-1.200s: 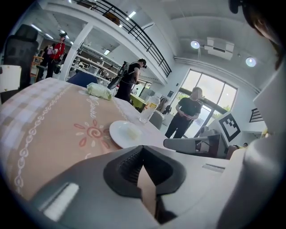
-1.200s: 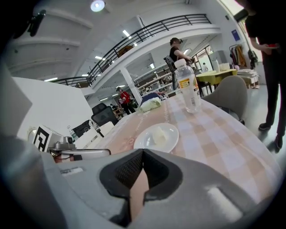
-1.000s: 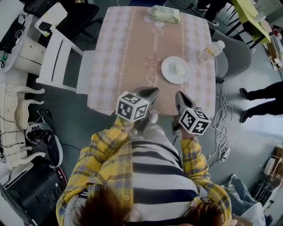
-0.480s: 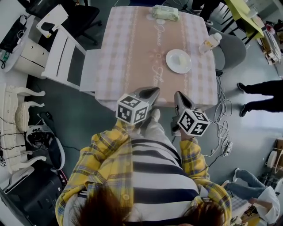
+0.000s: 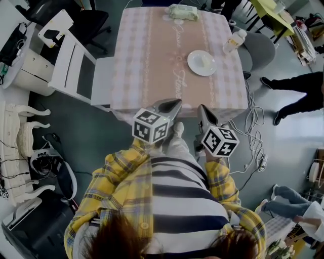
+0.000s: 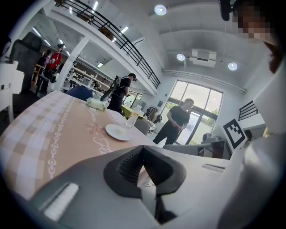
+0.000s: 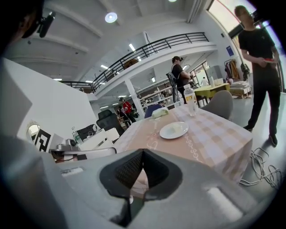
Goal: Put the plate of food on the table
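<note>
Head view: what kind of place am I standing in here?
Probably a big open workshop or lab hall, not a home. The table with its checked cloth stands on a bare grey floor near an office chair, loose cables trail on the floor, and a railed balcony runs overhead.

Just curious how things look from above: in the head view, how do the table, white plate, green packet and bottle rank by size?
1. table
2. plate
3. green packet, close to the plate and farther from the camera, so this order is unsure
4. bottle
</note>
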{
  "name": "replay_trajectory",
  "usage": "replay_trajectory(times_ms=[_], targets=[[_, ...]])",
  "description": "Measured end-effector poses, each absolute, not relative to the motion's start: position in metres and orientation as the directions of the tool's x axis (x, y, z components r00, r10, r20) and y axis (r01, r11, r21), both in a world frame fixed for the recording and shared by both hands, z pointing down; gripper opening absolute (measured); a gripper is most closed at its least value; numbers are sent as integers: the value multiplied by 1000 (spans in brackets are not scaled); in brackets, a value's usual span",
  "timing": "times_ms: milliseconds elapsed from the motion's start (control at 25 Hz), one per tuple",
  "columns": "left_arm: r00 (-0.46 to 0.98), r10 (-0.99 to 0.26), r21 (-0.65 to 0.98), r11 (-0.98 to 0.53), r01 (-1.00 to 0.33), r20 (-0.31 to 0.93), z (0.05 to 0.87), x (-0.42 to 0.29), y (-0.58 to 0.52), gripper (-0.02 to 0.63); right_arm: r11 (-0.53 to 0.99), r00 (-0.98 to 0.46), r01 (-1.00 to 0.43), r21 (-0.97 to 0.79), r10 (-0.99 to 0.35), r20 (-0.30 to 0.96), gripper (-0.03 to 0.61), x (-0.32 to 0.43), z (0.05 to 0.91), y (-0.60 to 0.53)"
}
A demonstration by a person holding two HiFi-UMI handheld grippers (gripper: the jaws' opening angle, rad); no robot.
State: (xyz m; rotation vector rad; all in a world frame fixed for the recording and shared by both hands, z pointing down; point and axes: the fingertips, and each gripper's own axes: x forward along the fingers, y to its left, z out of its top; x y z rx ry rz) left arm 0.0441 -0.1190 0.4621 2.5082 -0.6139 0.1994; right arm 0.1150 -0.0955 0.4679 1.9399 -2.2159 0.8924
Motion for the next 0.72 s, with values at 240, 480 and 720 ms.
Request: replay_trajectory(times_ms=[240, 480, 720], targets=[[892, -386, 478, -753, -451, 234, 457, 42, -111, 3, 11, -159, -934, -357, -908, 389, -2, 111, 460, -85], [898, -375, 486, -755, -441, 231, 456, 41, -108, 2, 4, -151, -936, -351, -907, 392, -2, 108, 457, -81], [902, -365, 503, -748, -432, 232, 459, 41, -110, 2, 4, -150, -938, -346, -905, 398, -2, 105, 457, -84]])
